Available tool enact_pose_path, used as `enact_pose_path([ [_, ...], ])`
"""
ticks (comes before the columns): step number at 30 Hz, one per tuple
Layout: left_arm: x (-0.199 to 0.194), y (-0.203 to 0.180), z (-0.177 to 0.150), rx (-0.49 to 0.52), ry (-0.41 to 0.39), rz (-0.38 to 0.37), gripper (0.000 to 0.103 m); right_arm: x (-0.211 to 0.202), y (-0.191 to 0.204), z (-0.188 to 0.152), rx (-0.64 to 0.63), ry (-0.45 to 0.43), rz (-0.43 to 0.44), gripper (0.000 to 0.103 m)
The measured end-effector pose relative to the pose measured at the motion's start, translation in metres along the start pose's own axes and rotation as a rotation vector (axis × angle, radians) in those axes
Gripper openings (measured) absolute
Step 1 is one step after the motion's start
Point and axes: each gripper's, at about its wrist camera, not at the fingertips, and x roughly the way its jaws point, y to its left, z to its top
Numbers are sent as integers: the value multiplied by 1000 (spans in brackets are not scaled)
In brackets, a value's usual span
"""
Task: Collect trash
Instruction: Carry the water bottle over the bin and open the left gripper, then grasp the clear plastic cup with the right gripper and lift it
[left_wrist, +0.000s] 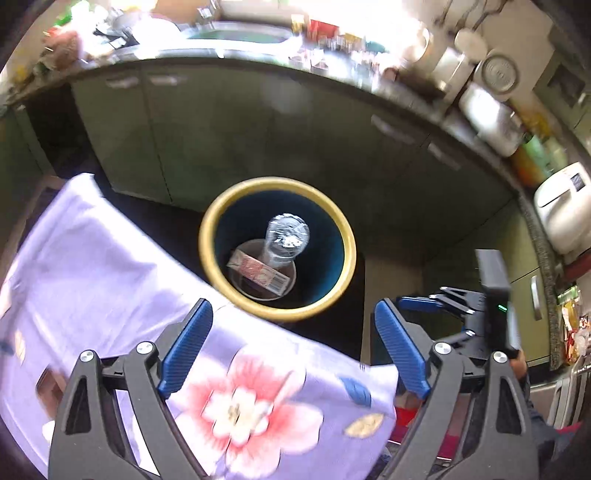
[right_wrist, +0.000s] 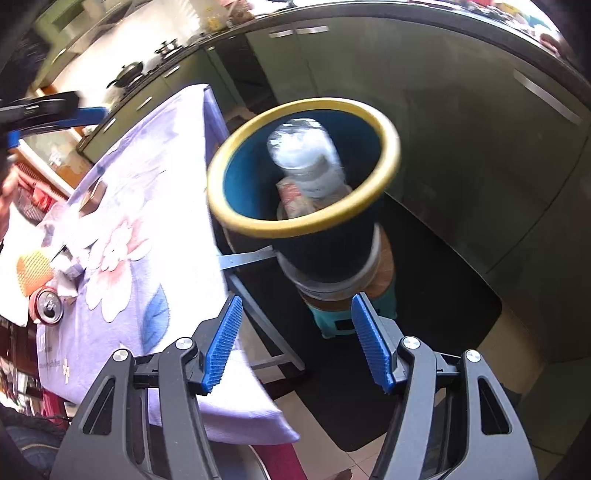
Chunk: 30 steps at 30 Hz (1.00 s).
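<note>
Bin: we see the round blue bin with a yellow rim (left_wrist: 277, 248) standing beside the table's edge, holding a clear plastic bottle (left_wrist: 286, 236) and a flat printed carton (left_wrist: 258, 272).
Tools: our left tool (left_wrist: 293, 347) and right tool (right_wrist: 297, 343) both hang with fingers spread apart, gripping nothing.
Remaining trash: a red drink can (right_wrist: 47, 307) and crumpled white wrappers (right_wrist: 70, 271) lie on the table covered in lilac floral cloth (right_wrist: 147, 206).
Step done well: we judge we should swing back, straddle the can squarely, and close around its middle.
Writing: the carton shows a barcode; its print is too blurred to read.
</note>
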Motion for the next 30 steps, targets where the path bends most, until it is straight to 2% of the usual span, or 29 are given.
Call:
enact_pose_path([
  [7, -121, 30, -85, -120, -248, 75, 93, 5, 76, 19, -170, -9, 72, 62],
  [9, -155, 51, -116, -181, -323, 99, 96, 9, 107, 26, -231, -2, 106, 62],
  [12, -191, 80, -161, -270, -394, 148, 96, 16, 156, 38, -323, 7, 160, 62],
  [14, -204, 99, -185, -327, -419, 166, 96, 18, 193, 45, -396, -1, 190, 62],
  [18, -219, 130, -229, -434, -455, 182, 96, 22, 261, 56, -528, -77, 233, 62],
  [20, -225, 141, -248, -471, -479, 189, 96, 28, 290, 54, -588, -99, 245, 57],
  [26, -237, 147, -282, -505, -528, 237, 96, 62, 341, 53, -670, -95, 224, 51],
  [30, -237, 139, -293, -510, -552, 262, 96, 82, 353, 58, -682, -83, 226, 44],
])
